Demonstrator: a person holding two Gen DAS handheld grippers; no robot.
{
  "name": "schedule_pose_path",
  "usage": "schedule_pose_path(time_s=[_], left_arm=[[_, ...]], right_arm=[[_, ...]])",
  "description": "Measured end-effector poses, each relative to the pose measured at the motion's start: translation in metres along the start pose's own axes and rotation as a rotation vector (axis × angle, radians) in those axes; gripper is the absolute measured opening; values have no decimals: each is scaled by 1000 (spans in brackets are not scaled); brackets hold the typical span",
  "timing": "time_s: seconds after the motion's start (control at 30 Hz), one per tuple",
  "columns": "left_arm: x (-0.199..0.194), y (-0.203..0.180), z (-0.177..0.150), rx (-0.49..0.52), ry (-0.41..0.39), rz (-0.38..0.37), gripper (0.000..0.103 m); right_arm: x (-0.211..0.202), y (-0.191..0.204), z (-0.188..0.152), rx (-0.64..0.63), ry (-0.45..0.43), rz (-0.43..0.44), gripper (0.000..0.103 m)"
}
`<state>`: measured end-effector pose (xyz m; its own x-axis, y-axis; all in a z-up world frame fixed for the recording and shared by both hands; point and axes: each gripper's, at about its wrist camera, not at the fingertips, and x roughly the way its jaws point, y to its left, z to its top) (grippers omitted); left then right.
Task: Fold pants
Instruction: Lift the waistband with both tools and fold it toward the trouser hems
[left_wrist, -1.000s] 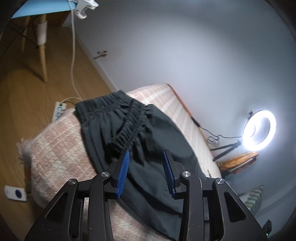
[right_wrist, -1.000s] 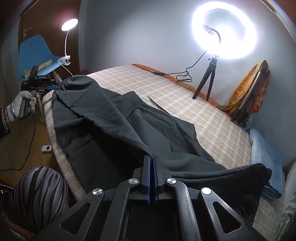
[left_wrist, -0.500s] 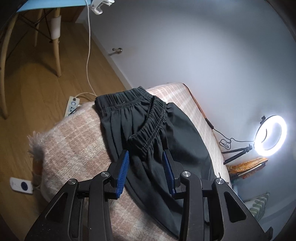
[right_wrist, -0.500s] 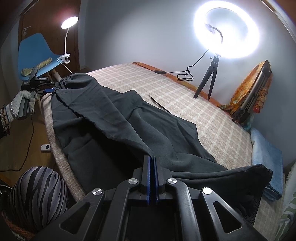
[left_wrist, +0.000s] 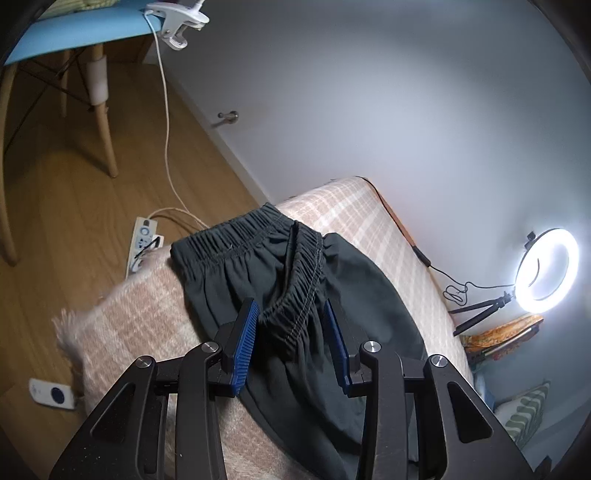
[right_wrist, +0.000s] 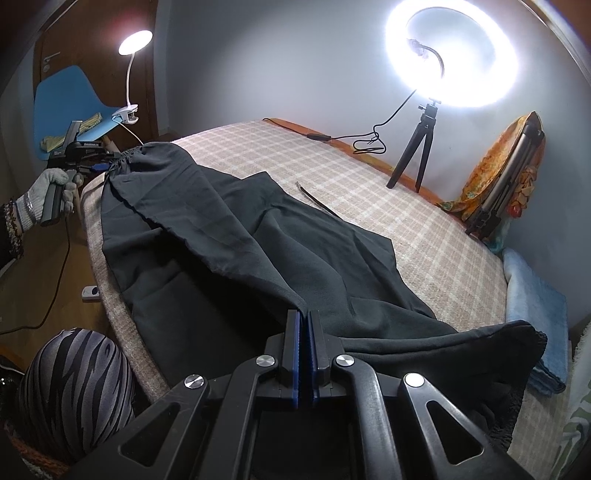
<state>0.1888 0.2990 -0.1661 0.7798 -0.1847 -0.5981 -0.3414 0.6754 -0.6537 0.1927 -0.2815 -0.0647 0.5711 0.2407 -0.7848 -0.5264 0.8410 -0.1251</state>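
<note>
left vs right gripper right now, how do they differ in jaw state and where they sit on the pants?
The left gripper has its blue-padded jaws apart, straddling the elastic waistband without pressing it; the right gripper is clamped shut on a fold of the black fabric pants. The left works at the waist end, by the bed's corner; the right pinches cloth down toward the leg end. Both are black frames with blue pads, angled downward over the checked blanket.

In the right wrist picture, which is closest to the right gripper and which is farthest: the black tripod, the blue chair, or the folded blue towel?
From the right gripper:
1. Folded blue towel, at the bed's right edge, nearest.
2. Black tripod, standing on the bed by the wall.
3. Blue chair, off the bed's far left end, farthest.
</note>
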Motion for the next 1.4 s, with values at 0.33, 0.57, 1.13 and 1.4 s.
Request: schedule_pose_path(time_s=[0.33, 0.57, 1.13, 1.4], left_arm=[[16, -14, -6, 33, 41, -33, 35], [24, -12, -10, 8, 22, 3, 29], [0, -28, 46, 147, -12, 32, 9], [7, 16, 29, 59, 49, 53, 9]], right_arm=[[6, 0, 1, 9, 7, -1, 6], [9, -3, -1, 12, 18, -18, 6], [4, 18, 13, -22, -1, 16, 0], [-3, 37, 1, -92, 31, 34, 0]])
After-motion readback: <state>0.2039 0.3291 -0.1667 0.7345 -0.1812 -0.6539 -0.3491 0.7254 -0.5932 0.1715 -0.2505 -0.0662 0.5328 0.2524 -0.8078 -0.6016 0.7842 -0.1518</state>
